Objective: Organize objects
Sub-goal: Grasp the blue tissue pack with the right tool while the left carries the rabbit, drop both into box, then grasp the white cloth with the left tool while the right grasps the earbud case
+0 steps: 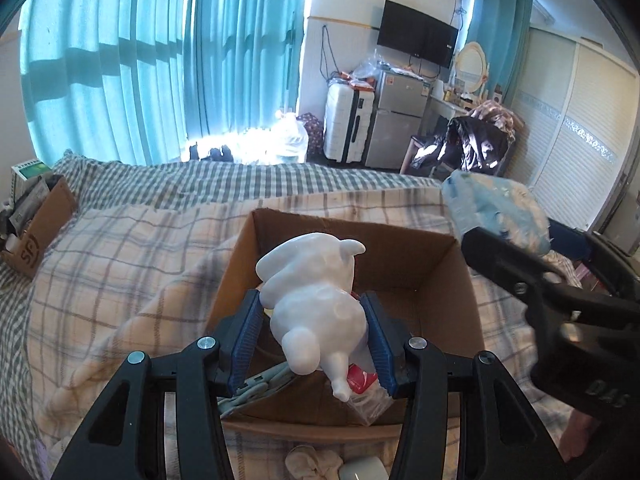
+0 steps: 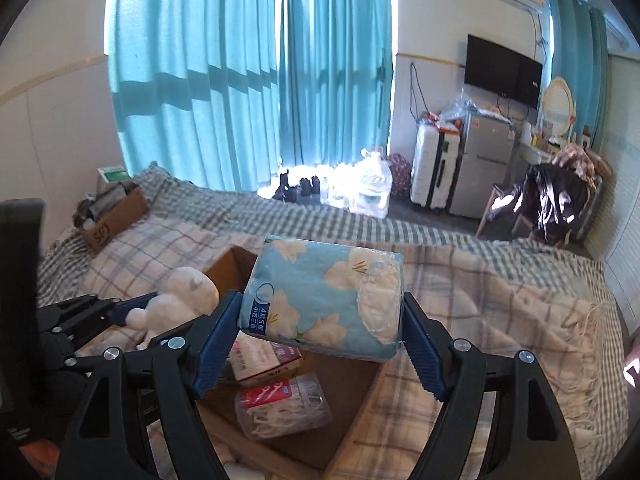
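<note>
Above an open box point(image 1: 436, 264) on the plaid bed point(image 1: 120, 248), the left gripper point(image 1: 314, 338) pinches a white figurine point(image 1: 316, 300) between its blue pads, angled downward. Alongside, the right gripper point(image 2: 320, 334) clamps a floral tissue pack point(image 2: 324, 296), held level over the box point(image 2: 344, 404), where a floss-pick tub point(image 2: 280, 404) lies.

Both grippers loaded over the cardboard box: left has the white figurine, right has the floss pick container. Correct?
Not quite. The right gripper is shut on the blue floral tissue pack, not the floss pick container, which lies inside the cardboard box, as the right wrist view shows. The left gripper does hold the white figurine over the box.
</note>
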The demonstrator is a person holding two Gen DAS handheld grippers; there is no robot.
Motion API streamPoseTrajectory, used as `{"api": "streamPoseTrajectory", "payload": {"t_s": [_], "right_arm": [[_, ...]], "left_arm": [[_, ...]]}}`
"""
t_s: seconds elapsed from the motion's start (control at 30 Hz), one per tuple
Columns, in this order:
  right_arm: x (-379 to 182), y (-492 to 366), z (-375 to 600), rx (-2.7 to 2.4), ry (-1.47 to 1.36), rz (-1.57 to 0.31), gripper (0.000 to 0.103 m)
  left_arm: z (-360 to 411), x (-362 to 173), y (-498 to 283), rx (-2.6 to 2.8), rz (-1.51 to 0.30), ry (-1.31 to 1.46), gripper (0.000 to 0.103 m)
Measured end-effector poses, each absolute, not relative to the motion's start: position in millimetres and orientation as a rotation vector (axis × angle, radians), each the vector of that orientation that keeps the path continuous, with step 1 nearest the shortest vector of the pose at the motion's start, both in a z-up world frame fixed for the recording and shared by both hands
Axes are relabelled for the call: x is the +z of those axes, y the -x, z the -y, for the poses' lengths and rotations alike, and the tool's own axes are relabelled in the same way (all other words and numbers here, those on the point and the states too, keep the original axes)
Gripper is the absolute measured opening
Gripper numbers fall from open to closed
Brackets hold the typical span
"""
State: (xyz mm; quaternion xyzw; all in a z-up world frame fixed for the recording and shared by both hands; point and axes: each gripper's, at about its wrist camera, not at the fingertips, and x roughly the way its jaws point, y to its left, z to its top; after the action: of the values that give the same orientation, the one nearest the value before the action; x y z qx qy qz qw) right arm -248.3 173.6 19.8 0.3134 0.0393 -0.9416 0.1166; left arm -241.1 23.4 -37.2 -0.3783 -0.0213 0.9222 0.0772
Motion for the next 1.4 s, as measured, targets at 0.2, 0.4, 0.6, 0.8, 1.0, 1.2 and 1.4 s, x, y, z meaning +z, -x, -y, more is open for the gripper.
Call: {"api": "streamPoseTrajectory", "payload": {"t_s": [0.2, 0.4, 0.6, 0.8, 1.0, 1.2, 1.4], "right_arm": [[-9, 272, -185, -2.748, -0.99, -0.025, 0.077], [2, 258, -197, -2.775, -0.955, 0.036, 0.096], [21, 214, -212, -2.836, -0.915, -0.03, 0.096], [25, 166, -223, -2.864, -0.926, -0.036, 0.096], [20, 129, -216, -2.869, -0.913, -0.064, 0.096], [-5, 113, -209, -2.853, -0.951, -0.064, 0.096], [-68, 129, -214, -2.791, -1.17, -0.087, 0.096]], "left_arm": [[-30, -51, 244, 2.784, -0.006, 1.086, 0.052], [-41, -49, 229, 2.807, -0.088, 1.047, 0.09], [-35, -41, 205, 2.808, -0.094, 1.07, 0.09], [-16, -29, 170, 2.827, -0.006, 1.075, 0.09], [-4, -32, 142, 2.847, 0.058, 1.11, 0.09], [-1, -62, 128, 2.82, 0.068, 1.162, 0.09], [-7, -133, 129, 2.705, -0.012, 1.413, 0.09]]}}
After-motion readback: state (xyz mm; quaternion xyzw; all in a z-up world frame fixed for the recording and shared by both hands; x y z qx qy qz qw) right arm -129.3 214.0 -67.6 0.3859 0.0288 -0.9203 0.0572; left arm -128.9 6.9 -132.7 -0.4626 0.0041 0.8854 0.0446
